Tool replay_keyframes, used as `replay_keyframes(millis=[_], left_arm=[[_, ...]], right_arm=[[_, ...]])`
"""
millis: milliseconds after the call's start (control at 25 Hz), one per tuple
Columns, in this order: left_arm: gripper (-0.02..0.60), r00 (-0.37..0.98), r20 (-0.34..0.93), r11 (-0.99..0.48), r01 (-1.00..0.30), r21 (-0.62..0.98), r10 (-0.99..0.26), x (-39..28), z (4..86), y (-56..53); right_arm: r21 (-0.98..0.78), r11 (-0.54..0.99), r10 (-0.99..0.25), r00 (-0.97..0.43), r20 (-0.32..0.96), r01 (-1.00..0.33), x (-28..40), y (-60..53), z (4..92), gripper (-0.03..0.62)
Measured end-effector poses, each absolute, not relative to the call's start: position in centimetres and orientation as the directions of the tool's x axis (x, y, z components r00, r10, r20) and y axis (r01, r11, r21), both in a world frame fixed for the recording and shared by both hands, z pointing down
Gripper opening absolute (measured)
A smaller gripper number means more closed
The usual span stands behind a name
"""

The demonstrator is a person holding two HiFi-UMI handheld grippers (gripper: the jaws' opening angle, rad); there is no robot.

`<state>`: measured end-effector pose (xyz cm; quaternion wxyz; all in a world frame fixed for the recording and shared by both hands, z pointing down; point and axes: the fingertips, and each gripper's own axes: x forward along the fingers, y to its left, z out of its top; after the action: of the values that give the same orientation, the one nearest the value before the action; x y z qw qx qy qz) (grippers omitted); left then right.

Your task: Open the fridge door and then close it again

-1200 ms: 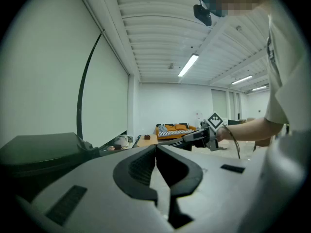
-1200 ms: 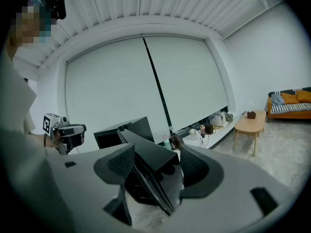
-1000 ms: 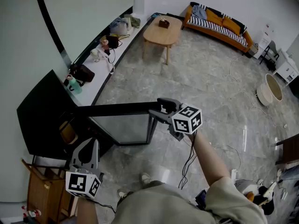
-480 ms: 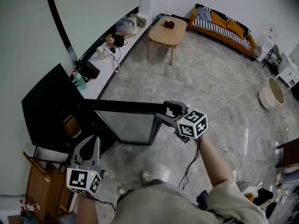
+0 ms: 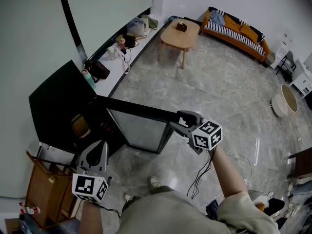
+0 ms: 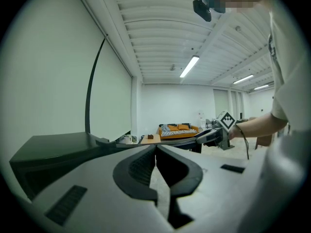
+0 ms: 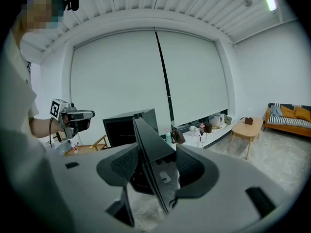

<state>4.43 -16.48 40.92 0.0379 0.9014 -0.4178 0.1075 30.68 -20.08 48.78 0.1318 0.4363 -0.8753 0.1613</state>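
Standing wide open, the glass-fronted black fridge door [image 5: 139, 126] juts out from the small black fridge cabinet [image 5: 58, 106] against the pale wall, its free end out over the floor. The right gripper [image 5: 181, 119] meets that free end with its fingers straddling the door's edge. They have just been closing in with the edge between them, though I see no firm pinch yet. That placement looks meant to steer the door through its swing. With the door this far out, I judge the opening done or nearly so, and the push back to come. The left gripper [image 5: 100, 148] hangs low beside the cabinet, fingers clenched on nothing, seemingly kept clear of the door's path. The fridge stands on a grey marbled floor [image 5: 219, 87]. A long low white surface [image 5: 119, 65] along the wall carries bags and bottles. Further off are an oval wooden coffee table [image 5: 179, 34] and an orange sofa [image 5: 239, 28].
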Motion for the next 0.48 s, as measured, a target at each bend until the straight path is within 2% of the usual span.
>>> replay_keyframes(millis=[480], left_arm=[[0.009,0.615,0.233,-0.635,-0.772,-0.016,-0.753,-0.1,41.2,-12.6]], right_arm=[[-0.159,0.597,-0.691,-0.604,0.398,-0.787,25.3,-13.4,48.6,0.206]])
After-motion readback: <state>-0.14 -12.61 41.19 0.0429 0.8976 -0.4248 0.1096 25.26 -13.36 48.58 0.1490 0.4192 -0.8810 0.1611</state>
